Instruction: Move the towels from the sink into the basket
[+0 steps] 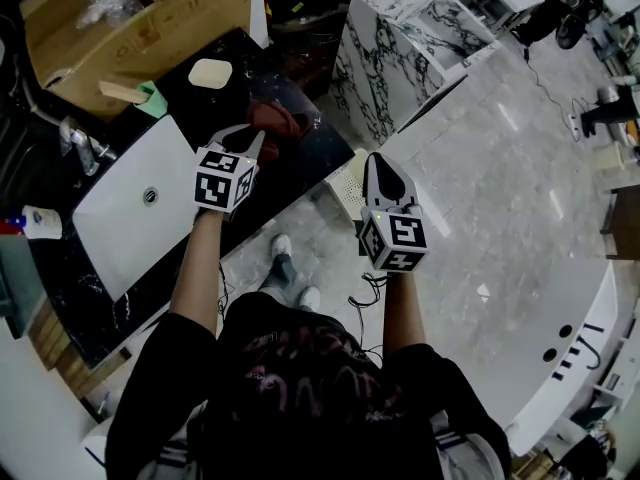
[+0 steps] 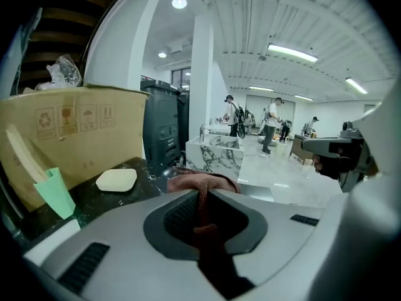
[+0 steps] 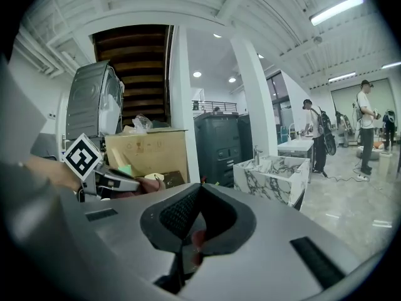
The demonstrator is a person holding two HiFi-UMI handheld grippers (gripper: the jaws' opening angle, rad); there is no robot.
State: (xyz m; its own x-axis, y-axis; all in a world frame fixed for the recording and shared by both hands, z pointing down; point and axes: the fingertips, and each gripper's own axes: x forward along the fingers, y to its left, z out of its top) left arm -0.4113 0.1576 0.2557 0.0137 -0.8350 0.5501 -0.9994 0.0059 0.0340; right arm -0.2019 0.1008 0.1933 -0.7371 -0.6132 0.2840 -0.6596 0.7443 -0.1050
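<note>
A reddish-brown towel (image 1: 282, 120) hangs bunched over the black countertop (image 1: 300, 158), to the right of the white sink (image 1: 125, 218). My left gripper (image 1: 258, 138) is shut on it; in the left gripper view a fold of the towel (image 2: 202, 182) is pinched between the jaws (image 2: 202, 196). The right gripper (image 1: 380, 163) is shut with nothing held, out past the counter's edge over the floor. Just left of it, a white perforated basket (image 1: 347, 186) stands below the counter edge. The sink's basin shows no towel in it.
A cardboard box (image 1: 130, 18), a pale soap bar (image 1: 210, 73) and a green holder (image 1: 152, 100) sit at the counter's back. A faucet (image 1: 80, 146) stands beside the sink. A marble-patterned block (image 1: 400, 43) stands beyond the basket. People stand far off in the hall (image 2: 270, 124).
</note>
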